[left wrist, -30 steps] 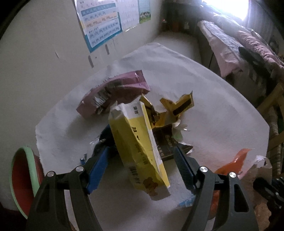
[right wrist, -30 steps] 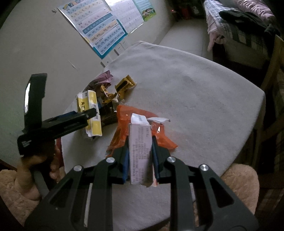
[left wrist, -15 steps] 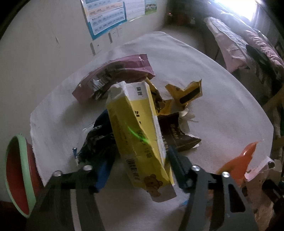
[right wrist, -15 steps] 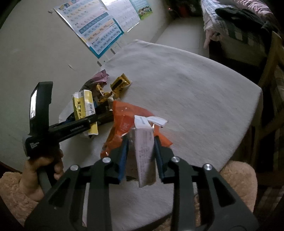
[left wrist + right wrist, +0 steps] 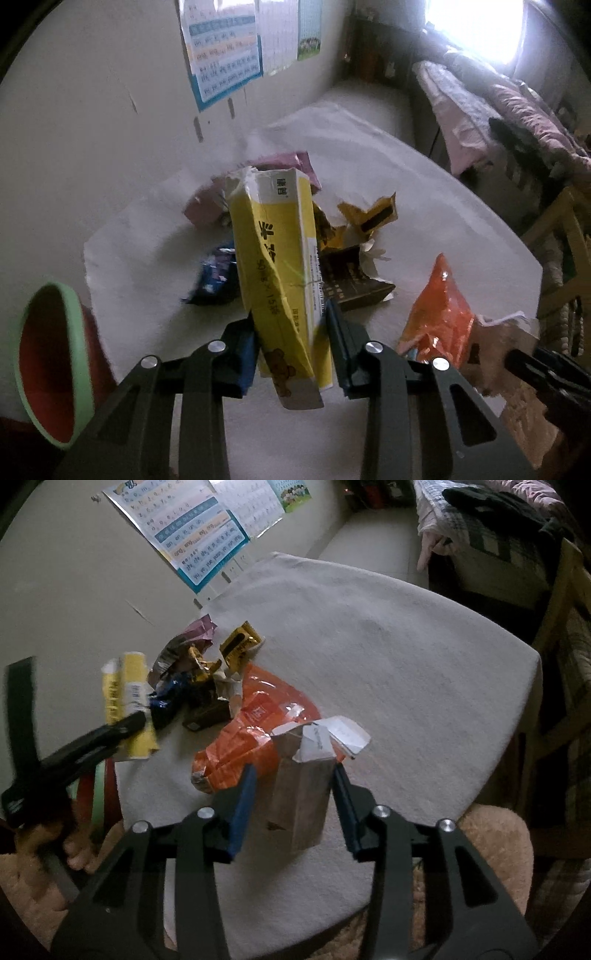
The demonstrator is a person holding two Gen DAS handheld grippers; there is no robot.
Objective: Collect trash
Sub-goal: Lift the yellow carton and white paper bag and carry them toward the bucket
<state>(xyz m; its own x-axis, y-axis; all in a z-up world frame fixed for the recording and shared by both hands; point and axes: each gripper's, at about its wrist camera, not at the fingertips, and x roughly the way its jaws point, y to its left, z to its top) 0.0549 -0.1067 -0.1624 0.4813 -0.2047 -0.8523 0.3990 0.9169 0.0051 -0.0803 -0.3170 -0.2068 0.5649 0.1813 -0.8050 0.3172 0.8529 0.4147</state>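
The left gripper [image 5: 291, 345] is closing: its blue pads, spread wide a second ago, now pinch the yellow carton [image 5: 280, 266], which has come up off the heap and tilts toward twelve o'clock. The right gripper [image 5: 293, 808] does the reverse. Its jaws are opening, and the grey carton [image 5: 303, 790] it clamped a moment ago stands free between them with gaps at both pads.

So one piece looks secured for the red bin [image 5: 51, 365] with its green rim at eight o'clock of the left view, while the other appears let go and is not yet collected.

Beyond the yellow carton lie a pink wrapper [image 5: 291, 166] at twelve, a gold wrapper [image 5: 373, 214] at one, and an orange bag [image 5: 439, 314] at three. All rest on a white cloth-covered table [image 5: 388, 646], near a wall with charts [image 5: 199, 542] and a bed [image 5: 498, 110] by the window.
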